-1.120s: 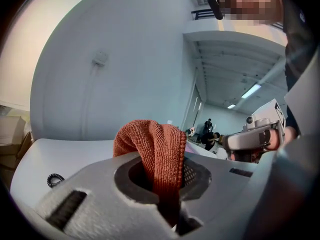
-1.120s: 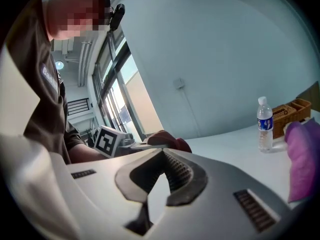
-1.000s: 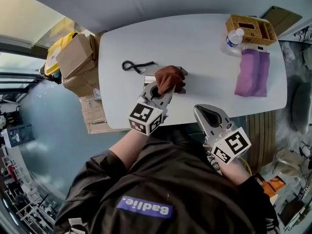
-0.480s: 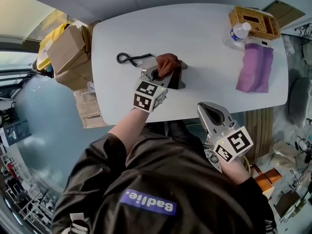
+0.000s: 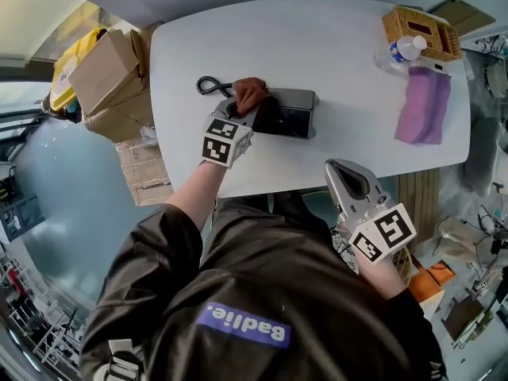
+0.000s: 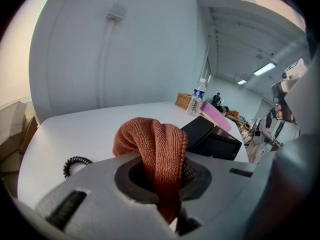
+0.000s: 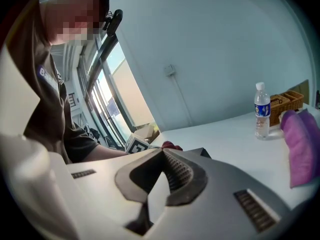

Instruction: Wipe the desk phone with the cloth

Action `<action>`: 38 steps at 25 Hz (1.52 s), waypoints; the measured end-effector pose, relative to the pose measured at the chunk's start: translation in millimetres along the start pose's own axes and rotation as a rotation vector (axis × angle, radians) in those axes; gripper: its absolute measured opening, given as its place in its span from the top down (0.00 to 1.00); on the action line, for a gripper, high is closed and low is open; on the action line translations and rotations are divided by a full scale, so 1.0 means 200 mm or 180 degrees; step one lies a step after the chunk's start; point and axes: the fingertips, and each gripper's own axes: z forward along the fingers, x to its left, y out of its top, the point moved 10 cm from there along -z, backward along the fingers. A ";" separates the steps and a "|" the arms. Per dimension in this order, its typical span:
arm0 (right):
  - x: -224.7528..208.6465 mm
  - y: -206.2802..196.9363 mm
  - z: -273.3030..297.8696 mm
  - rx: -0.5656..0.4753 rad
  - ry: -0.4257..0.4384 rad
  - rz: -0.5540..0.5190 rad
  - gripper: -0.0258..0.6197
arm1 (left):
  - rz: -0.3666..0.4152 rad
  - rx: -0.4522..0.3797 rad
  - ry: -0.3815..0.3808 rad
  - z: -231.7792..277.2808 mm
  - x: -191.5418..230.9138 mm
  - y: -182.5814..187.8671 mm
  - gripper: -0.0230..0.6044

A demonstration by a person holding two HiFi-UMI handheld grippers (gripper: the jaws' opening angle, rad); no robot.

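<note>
A dark desk phone (image 5: 286,112) sits on the white table (image 5: 317,46), its coiled cord (image 5: 209,85) trailing to the left. My left gripper (image 5: 246,101) is shut on a rust-brown cloth (image 5: 251,92) and holds it against the phone's left end. In the left gripper view the cloth (image 6: 159,159) bunches up between the jaws, with the phone (image 6: 212,138) just beyond and the cord (image 6: 75,164) at the left. My right gripper (image 5: 349,187) hangs off the table's near edge, its jaws together on nothing. In the right gripper view the phone (image 7: 206,153) and cloth (image 7: 171,145) peek over the jaws.
A purple cloth (image 5: 424,105), a water bottle (image 5: 403,50) and a wicker basket (image 5: 421,31) stand at the table's far right. Cardboard boxes (image 5: 107,74) are stacked beside the table's left end. The person's torso fills the near side of the head view.
My left gripper has slid the cloth leftward along the phone, from its middle to its left end near the cord. The right gripper has stayed off the near edge.
</note>
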 end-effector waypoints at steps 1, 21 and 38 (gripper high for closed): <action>0.01 0.01 0.01 -0.0004 -0.0007 -0.0006 0.92 | -0.0019 0.0024 0.0022 -0.01 0.03 -0.02 0.89; 0.02 0.07 -0.10 -0.0125 0.0019 -0.0095 0.92 | 0.0013 -0.0368 -0.0532 -0.10 -0.46 0.14 0.89; 0.05 0.01 0.01 0.0108 0.0210 -0.0049 0.92 | -0.0127 -0.0153 -0.0275 -0.11 -0.25 -0.13 0.89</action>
